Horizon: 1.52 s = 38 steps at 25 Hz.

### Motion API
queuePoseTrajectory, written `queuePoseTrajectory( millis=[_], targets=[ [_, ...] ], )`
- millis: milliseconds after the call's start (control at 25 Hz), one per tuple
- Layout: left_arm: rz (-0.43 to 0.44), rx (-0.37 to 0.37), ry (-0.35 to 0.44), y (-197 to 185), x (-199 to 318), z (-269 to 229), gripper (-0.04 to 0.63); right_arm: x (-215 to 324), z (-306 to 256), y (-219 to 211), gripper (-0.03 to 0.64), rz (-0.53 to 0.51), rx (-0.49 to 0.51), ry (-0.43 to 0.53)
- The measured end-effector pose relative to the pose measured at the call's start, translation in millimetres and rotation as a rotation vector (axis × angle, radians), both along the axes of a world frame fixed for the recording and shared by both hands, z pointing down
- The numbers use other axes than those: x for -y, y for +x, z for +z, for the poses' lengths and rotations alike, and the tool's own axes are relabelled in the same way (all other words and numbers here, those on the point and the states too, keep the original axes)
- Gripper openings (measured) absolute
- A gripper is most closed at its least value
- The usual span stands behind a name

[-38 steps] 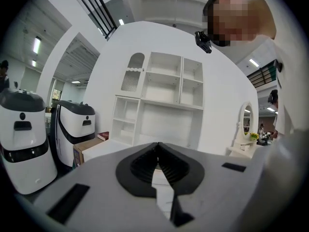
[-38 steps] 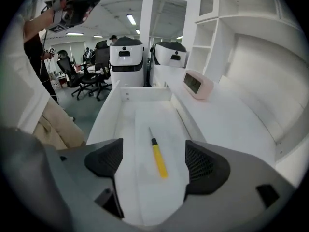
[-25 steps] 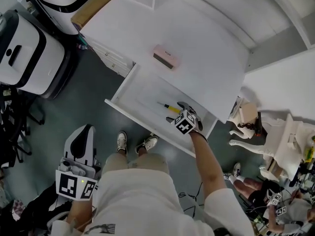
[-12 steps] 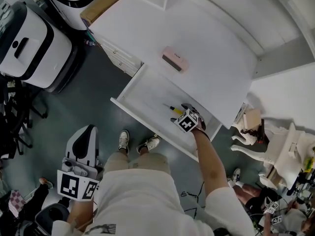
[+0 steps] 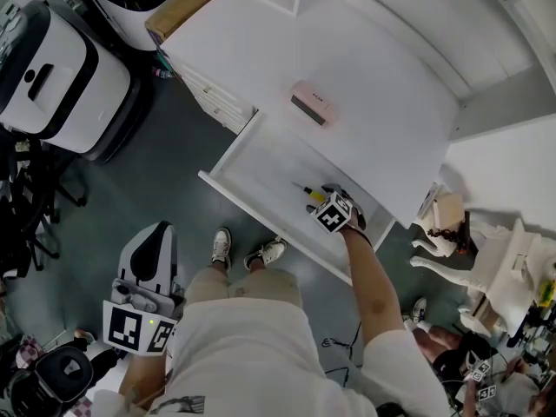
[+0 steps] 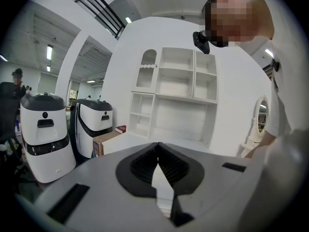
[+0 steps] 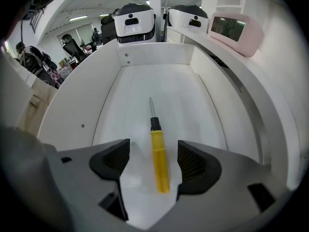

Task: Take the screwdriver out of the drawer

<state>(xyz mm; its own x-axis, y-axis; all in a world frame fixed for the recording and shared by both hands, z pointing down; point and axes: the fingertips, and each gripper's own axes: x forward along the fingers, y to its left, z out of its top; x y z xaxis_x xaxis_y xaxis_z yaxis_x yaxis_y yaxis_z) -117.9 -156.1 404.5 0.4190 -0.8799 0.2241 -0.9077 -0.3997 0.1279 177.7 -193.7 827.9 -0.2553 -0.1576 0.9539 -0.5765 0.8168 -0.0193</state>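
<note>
We're mid-grasp — right gripper, jaws closing, straddles the screwdriver in the drawer; left gripper, jaws together. Next — pinch, lift.

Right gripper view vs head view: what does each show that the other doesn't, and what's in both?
Only the right gripper view: the jaws of the right gripper closing astride the yellow-handled screwdriver with a black collar, pads not yet touching it. Only the head view: the left gripper held low, away from the white desk. Both: the open white drawer and the pink rectangular box on the desk top.
</note>
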Motion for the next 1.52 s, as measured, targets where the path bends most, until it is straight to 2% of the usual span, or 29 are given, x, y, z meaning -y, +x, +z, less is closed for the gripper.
queuePoseTrajectory(
  millis=[680,1040,1120,1280,1520],
  targets=[
    [0.009,0.003,-0.003,2.7,-4.4,0.4,0.015,-8.3,4.5,1.0,0.256,0.054,0.021,-0.019],
    [0.032,-0.003,0.002,10.9,-4.7,-1.4,0.015,-14.4,2.0,-1.9,0.184,0.1,0.027,-0.021],
    [0.035,-0.002,0.002,12.2,-5.1,-1.4,0.015,-15.9,2.3,-1.8,0.147,0.116,0.029,-0.015],
    [0.045,0.001,0.001,13.8,-5.1,-0.6,0.015,-15.3,4.3,-2.2,0.124,0.145,0.031,0.003],
    [0.067,0.006,-0.002,15.4,-4.5,-0.1,0.015,-12.5,3.8,0.8,0.089,0.257,0.075,-0.012]
  ],
)
